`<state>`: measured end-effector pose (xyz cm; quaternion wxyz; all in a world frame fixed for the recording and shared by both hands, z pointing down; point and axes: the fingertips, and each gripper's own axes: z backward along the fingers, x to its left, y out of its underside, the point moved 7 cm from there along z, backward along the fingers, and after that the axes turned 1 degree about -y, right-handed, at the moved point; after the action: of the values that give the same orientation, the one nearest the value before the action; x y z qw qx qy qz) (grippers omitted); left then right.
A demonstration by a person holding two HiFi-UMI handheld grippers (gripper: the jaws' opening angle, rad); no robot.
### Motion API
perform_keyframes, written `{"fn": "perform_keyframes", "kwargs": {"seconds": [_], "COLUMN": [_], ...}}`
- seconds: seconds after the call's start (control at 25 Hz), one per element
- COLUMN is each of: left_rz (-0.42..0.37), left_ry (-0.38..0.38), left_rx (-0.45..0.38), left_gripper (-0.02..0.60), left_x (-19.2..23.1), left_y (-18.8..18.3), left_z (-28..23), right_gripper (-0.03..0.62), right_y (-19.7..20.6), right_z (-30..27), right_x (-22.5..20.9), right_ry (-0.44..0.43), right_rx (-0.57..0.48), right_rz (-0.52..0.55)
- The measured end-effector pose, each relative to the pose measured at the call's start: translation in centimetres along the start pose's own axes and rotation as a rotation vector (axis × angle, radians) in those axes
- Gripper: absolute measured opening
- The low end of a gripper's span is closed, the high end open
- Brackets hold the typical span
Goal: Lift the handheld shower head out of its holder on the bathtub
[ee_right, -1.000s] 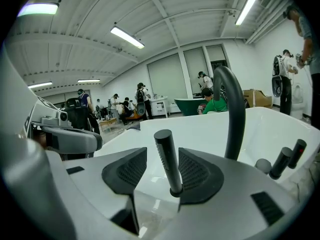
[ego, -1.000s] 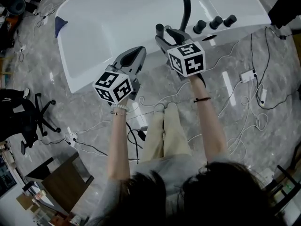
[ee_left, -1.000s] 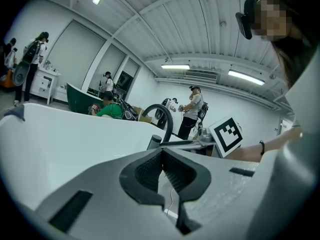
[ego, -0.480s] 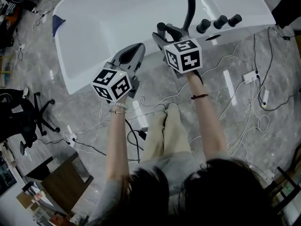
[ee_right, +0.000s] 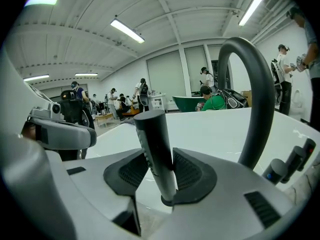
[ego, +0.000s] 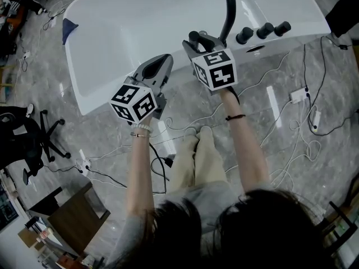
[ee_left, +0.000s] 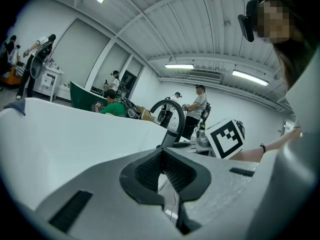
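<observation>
Black and cylindrical, the handheld shower head (ee_right: 152,129) stands upright in its holder (ee_right: 169,202) on the rim of the white bathtub (ego: 140,15), just beside the tall dark spout (ee_right: 250,99) and the row of knobs (ego: 263,30). The right gripper (ee_right: 159,154) has it between its jaws, which are closing; the ribbed pads look to touch the handle on both sides, low on its length, near the dark ring at its foot. The left gripper (ee_left: 161,156) hangs over the tub edge with its jaws together and nothing in them, apart from the work. The step in hand appears to be securing the grip before the lift. To do it well, I would let the pads seat squarely on the round handle so it cannot roll or slip, then draw it out along its own axis, straight up out of the ring and not sideways, since a tilted pull could bind it in the holder. The hose cannot be seen here, so the lift should be slow enough to feel any drag. The nearby spout leaves little room on that side.
</observation>
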<state>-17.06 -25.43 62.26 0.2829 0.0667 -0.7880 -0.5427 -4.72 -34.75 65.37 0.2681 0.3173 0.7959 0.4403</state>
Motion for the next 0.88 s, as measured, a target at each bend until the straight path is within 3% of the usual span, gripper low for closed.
{"fn": "perform_keyframes", "kwargs": {"seconds": [0.44,0.88], "left_rz": [0.001,0.006], "left_ry": [0.012,0.031], "left_rx": [-0.003,-0.016], "left_gripper": [0.006,0.006], "left_x": [-0.6,-3.2], "left_y": [-0.8,-3.9], "left_z": [-0.3,0.4], "right_gripper": [0.137,0.135], "right_y": [-0.2,-3.6], "right_z": [1.0,5.0], "right_x": [0.2,1.5], "right_ry": [0.058,0.065], "right_rx": [0.007,-0.005], "right_rz": [0.0,0.0]}}
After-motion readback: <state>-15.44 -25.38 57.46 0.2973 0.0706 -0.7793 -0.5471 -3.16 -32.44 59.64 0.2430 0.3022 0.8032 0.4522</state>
